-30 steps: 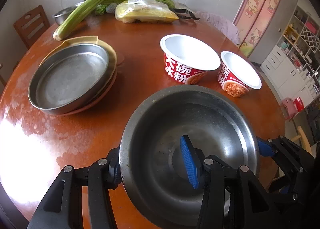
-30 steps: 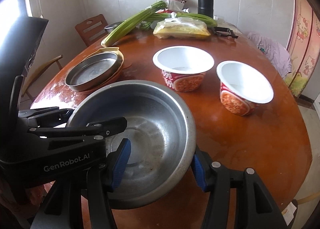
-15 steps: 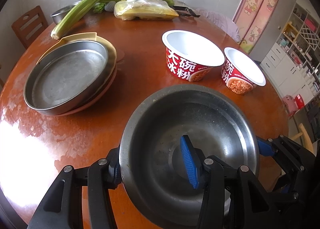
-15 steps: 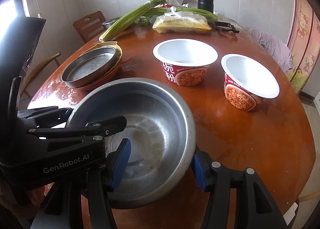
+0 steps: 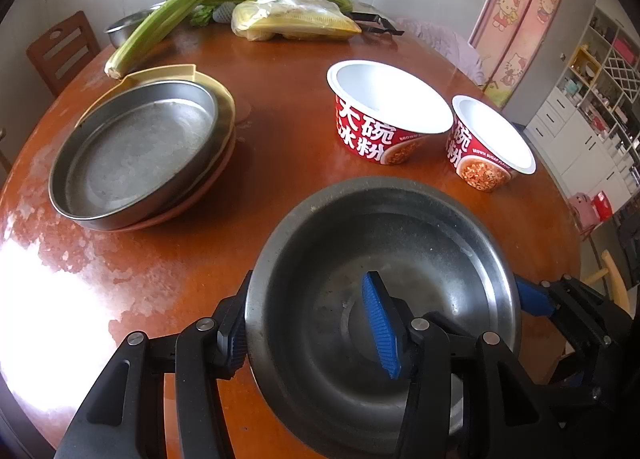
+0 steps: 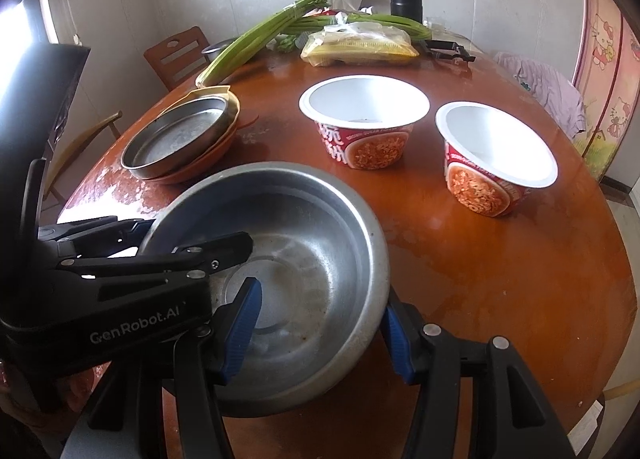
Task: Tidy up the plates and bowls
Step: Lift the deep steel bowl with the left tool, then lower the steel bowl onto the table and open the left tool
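We have both claws on one steel bowl, each pitched steeply downward from the near side. Our left claw straddles the bowl's left wall: its outer blue pad lies against the outside of the rim, its inner pad stands inside the bowl, and its jaws have just been opening a little with the wall between them. Our right claw straddles the right wall the same way, one pad inside and one pressed outside, jaws narrow on the rim. The claws sit close together, bodies nearly touching.
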The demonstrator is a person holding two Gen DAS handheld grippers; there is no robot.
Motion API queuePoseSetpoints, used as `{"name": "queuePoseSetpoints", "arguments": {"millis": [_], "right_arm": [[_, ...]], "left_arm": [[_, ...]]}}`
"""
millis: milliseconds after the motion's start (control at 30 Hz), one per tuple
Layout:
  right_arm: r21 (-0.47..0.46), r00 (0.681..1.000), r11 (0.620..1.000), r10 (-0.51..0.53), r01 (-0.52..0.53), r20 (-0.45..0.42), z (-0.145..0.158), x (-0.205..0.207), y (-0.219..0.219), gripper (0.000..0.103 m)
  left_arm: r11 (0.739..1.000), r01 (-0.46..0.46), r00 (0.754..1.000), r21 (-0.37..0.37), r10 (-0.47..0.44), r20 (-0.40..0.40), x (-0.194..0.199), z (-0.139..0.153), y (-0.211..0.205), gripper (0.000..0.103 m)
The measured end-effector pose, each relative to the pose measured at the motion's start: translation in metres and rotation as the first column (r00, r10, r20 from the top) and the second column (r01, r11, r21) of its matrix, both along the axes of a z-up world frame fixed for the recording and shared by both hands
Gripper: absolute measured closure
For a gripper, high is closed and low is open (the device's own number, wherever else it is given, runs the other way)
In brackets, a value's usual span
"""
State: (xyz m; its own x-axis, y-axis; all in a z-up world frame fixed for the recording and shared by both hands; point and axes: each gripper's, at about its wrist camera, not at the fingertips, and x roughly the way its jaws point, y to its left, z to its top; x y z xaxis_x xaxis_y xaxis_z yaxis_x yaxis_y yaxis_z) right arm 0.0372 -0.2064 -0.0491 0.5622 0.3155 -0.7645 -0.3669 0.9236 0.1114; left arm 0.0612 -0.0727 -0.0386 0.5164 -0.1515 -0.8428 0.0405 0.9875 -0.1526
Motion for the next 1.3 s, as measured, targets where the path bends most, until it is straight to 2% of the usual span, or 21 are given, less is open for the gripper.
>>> {"name": "queuePoseSetpoints", "arguments": {"millis": [933,1300], "right_arm": [[0.079,0.996,0.995,-0.066,0.061,0.052,0.018,-0.003,-0.034,0.046],[0.108,0.994,0.990,-0.098,0.092,0.046,0.022,0.012,-0.041,0.045]], "left_arm": [[0.997,-0.057,0.995,0.050,0.053,0.085,-0.014,0.030,0.012,0.049],[0.997,-0.067,0.993,0.048,0.062,0.102,0.002,0.037,0.025,0.049]]}}
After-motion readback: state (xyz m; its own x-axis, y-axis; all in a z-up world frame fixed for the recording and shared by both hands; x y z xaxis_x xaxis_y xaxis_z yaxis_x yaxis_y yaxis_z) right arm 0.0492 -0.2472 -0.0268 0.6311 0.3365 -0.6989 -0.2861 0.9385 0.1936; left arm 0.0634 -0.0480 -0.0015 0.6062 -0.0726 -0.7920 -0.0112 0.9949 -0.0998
